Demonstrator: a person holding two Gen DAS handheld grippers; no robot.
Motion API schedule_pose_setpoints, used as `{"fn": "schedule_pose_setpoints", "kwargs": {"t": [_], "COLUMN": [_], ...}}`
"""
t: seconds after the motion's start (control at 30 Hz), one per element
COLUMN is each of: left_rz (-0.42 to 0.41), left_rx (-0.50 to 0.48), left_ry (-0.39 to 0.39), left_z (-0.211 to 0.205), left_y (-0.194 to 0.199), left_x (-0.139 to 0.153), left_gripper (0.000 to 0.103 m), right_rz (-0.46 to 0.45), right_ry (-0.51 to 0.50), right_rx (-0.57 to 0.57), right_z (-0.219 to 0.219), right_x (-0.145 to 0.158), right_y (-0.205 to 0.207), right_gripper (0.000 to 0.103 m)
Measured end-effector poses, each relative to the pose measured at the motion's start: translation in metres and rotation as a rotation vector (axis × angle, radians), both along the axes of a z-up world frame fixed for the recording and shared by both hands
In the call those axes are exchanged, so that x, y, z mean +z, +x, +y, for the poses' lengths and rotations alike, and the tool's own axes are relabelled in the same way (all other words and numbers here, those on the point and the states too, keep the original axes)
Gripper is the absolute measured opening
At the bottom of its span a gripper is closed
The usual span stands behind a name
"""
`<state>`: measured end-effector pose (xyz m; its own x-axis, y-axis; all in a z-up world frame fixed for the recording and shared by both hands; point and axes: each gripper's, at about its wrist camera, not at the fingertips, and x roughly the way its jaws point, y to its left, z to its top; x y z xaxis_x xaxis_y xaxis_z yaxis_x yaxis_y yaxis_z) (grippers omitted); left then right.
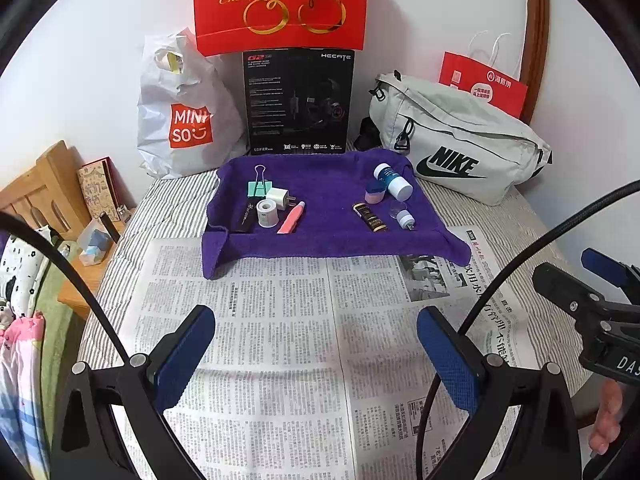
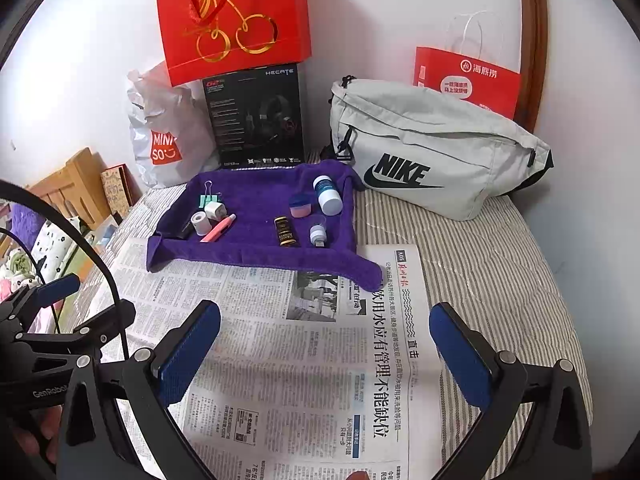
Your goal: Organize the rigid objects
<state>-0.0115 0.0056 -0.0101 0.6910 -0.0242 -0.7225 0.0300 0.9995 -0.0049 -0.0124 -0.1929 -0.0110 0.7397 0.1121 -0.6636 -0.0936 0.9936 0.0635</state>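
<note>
Upper left I read MINISO on the white bag (image 1: pixel 180 120), then the HECATE box (image 1: pixel 298 100), Nike pouch (image 1: pixel 452 148). Small items sit mid-frame on my purple towel (image 1: pixel 328 240); their labels look unreadable. Left gripper (image 1: pixel 316 354) and right gripper (image 2: pixel 325 354) both gape, empty.

A: What lies on the purple towel (image 1: pixel 328 216)?

B: 2 clusters. On its left, a mint binder clip (image 1: pixel 258 186), a white plug adapter (image 1: pixel 278 199), a white tape roll (image 1: pixel 267 213) on end, a pink pen-like tool (image 1: pixel 291 219) lying slanted, and a flat black piece (image 1: pixel 245 218).

A: And on the right?

B: A white bottle with a blue label (image 1: pixel 392 181) on its side, a pink-and-blue jar (image 1: pixel 375 193), a black-and-gold tube (image 1: pixel 370 217) lying flat, and a small white USB gadget (image 1: pixel 406 219).
</note>
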Motion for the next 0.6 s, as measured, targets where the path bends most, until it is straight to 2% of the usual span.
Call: {"fn": "schedule_pose_setpoints", "kwargs": {"t": [0.6], "left_rz": [0.001], "left_rx": [0.003], "left_ry": [0.013], "left_z": [-0.0010], "left_y": [-0.0034], "left_x": [0.0016], "left_gripper": [0.102], "right_rz": [0.002], "right_ry": [0.000], "right_rx": [-0.003], "right_z": [-0.0012], "right_x": [0.0016], "right_y": [-0.0020], "right_gripper": [0.103]}}
